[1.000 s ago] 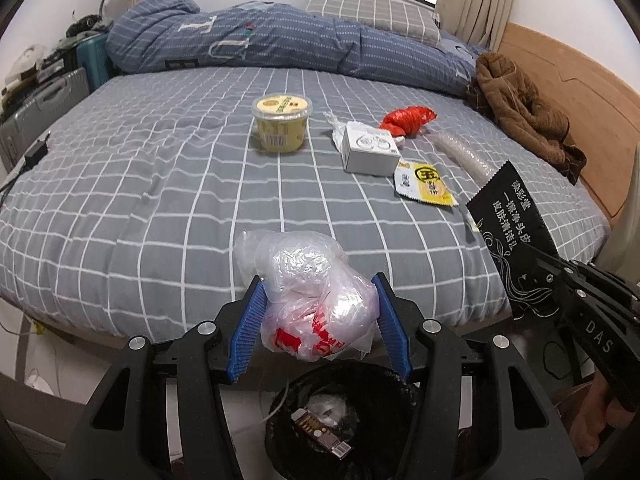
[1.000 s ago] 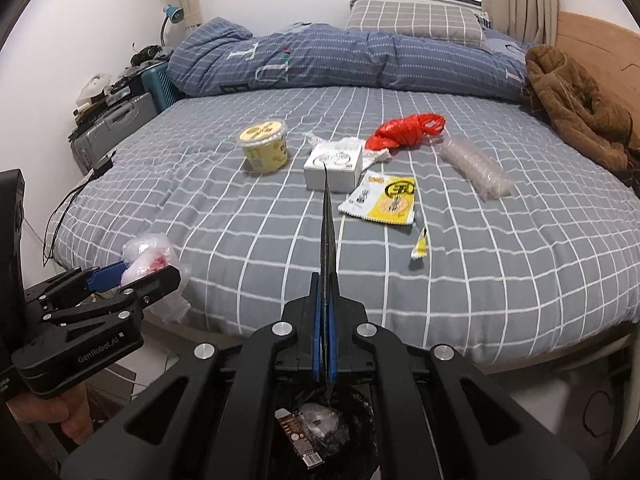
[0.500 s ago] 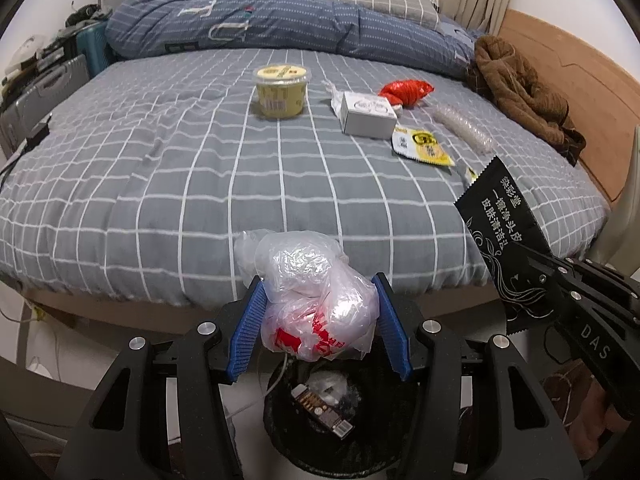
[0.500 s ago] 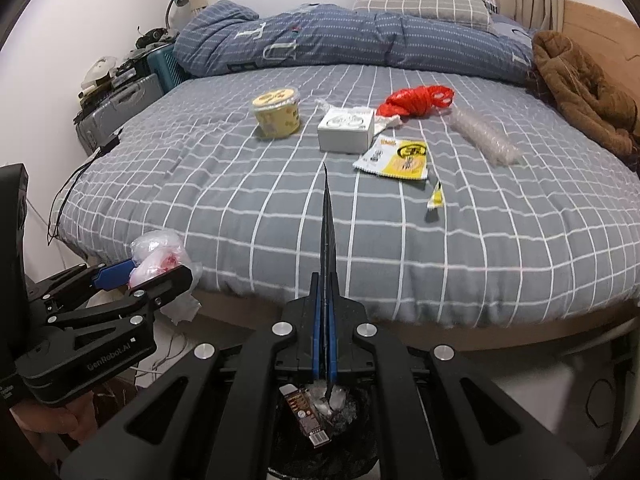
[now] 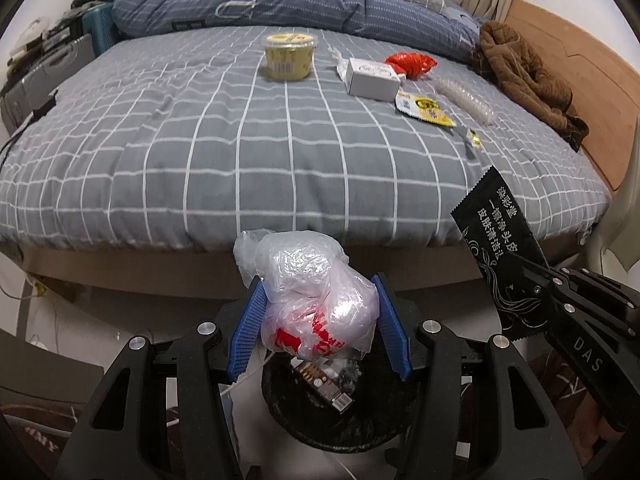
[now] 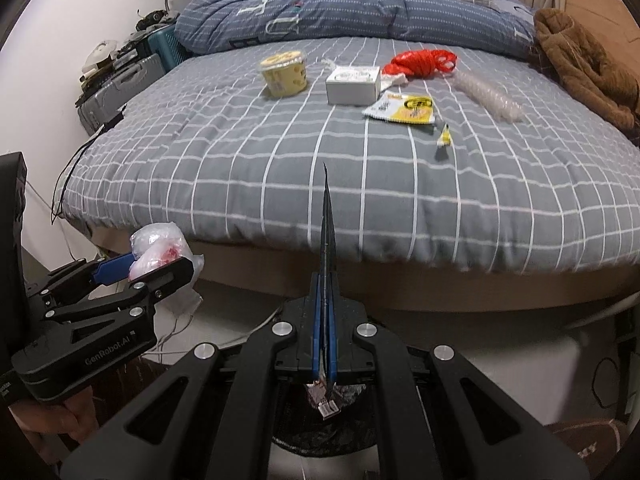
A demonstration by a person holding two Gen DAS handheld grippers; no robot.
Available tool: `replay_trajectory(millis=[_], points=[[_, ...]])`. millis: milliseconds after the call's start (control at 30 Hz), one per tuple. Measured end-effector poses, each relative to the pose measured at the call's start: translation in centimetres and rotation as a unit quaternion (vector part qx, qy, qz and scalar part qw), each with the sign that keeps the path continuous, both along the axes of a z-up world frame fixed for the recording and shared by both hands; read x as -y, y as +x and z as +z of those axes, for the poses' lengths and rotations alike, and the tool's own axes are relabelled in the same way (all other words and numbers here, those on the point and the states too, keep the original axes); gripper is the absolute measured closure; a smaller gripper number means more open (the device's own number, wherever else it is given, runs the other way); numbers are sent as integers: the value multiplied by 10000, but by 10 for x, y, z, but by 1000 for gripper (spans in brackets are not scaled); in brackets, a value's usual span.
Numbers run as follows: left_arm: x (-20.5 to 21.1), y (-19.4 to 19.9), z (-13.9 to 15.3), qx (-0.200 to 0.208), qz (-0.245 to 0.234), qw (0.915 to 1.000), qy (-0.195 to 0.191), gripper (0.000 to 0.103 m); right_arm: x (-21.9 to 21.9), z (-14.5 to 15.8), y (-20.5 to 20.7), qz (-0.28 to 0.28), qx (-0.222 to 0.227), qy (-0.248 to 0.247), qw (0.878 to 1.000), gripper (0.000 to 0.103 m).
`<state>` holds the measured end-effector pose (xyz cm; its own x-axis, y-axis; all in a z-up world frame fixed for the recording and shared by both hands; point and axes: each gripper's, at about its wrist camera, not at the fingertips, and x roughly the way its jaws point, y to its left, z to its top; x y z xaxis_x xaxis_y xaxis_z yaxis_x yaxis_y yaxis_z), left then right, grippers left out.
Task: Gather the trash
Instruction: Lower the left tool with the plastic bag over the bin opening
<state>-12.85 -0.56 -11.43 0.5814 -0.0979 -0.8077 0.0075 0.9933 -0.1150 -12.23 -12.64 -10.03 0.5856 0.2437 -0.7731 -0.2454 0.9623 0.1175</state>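
Now both grippers have sunk toward the bin, the left gripper pinching a crumpled plastic bag, the right gripper clamping a black sachet, so dropping looks imminent.

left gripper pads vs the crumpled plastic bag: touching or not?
Touching. The left wrist view shows the crumpled plastic bag wedged between the left gripper's blue pads, bulging against both, above the bin.

Trash-strewn checked bed, seemingly unmade
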Motion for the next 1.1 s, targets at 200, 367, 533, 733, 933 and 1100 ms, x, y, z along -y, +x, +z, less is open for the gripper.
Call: replay_trajectory(millis=[200, 367, 533, 733, 933, 1100], points=[[-1, -12, -13, -182, 28, 9998, -13, 50, -1, -10, -11, 3, -146, -8, 9999, 101], [2, -23, -25, -348, 7, 9994, -25, 50, -3, -24, -19, 33, -354, -31, 9994, 101], [4, -21, -37, -453, -28, 9990, 49, 50, -4, -41, -17, 53, -546, -109, 9984, 101], [7, -14, -59, -656, -102, 9978, 81, 50, 0, -60, -10, -14, -798, -28, 9968, 101], [7, -3, -79, -775, -159, 9967, 163, 50, 0, -85, 2, -16, -1076, -22, 9942, 101], [-8, 6, -90, -831, -16, 9963, 215, 50, -4, -102, 11, 9, -1284, -84, 9917, 101]])
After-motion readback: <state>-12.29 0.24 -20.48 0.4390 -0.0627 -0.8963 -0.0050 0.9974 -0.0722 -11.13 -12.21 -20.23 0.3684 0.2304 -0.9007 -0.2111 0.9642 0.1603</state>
